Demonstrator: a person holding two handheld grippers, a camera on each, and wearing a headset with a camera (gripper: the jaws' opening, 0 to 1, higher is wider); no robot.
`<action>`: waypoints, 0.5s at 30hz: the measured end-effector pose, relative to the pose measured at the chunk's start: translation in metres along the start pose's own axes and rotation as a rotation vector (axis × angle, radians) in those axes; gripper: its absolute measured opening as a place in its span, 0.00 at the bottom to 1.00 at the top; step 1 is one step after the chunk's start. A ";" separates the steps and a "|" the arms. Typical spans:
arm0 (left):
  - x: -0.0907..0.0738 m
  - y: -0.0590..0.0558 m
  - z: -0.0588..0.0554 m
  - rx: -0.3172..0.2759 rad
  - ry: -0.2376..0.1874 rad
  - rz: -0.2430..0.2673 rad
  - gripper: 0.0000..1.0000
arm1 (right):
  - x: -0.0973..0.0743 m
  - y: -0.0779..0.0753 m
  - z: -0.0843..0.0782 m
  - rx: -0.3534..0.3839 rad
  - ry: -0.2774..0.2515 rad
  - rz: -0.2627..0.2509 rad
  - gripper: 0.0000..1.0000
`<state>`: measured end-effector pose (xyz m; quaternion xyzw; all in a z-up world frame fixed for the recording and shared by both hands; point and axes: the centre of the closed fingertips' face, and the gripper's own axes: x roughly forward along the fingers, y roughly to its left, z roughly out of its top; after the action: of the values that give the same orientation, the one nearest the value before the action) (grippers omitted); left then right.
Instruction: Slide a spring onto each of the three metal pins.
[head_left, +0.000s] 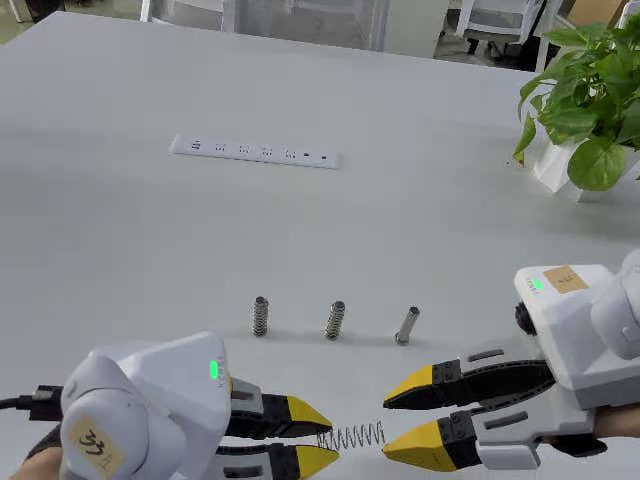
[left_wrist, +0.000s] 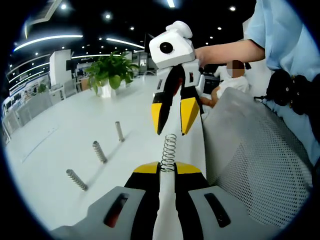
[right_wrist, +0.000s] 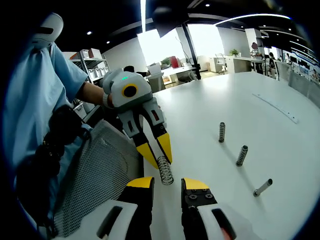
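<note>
Basically a handover over the table (head_left: 120, 240): the left gripper (head_left: 331, 437) is clamped on one end of the spring (head_left: 351, 436) and holds it level, so the free end points into the right gripper (head_left: 386, 428). That gripper's jaws are spread, one on each side of the free end, not gripping. Two loaded pins (head_left: 260, 316) already carry springs. The bare pin (head_left: 407, 326) sits on the right gripper's side, which is likely why the spring is passed across.
</note>
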<state>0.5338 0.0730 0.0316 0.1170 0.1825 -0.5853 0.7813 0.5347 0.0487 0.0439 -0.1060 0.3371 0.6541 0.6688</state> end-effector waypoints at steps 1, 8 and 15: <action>0.000 0.000 0.000 -0.001 -0.003 0.001 0.06 | 0.001 0.001 -0.001 0.002 0.003 0.007 0.16; -0.001 -0.003 0.002 -0.010 -0.023 0.003 0.06 | 0.005 0.004 -0.002 0.019 0.012 0.033 0.14; -0.001 -0.002 0.004 -0.013 -0.033 0.007 0.06 | 0.007 0.005 -0.003 0.020 0.023 0.040 0.10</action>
<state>0.5320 0.0713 0.0352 0.1029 0.1731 -0.5830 0.7871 0.5284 0.0532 0.0397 -0.0999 0.3531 0.6629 0.6526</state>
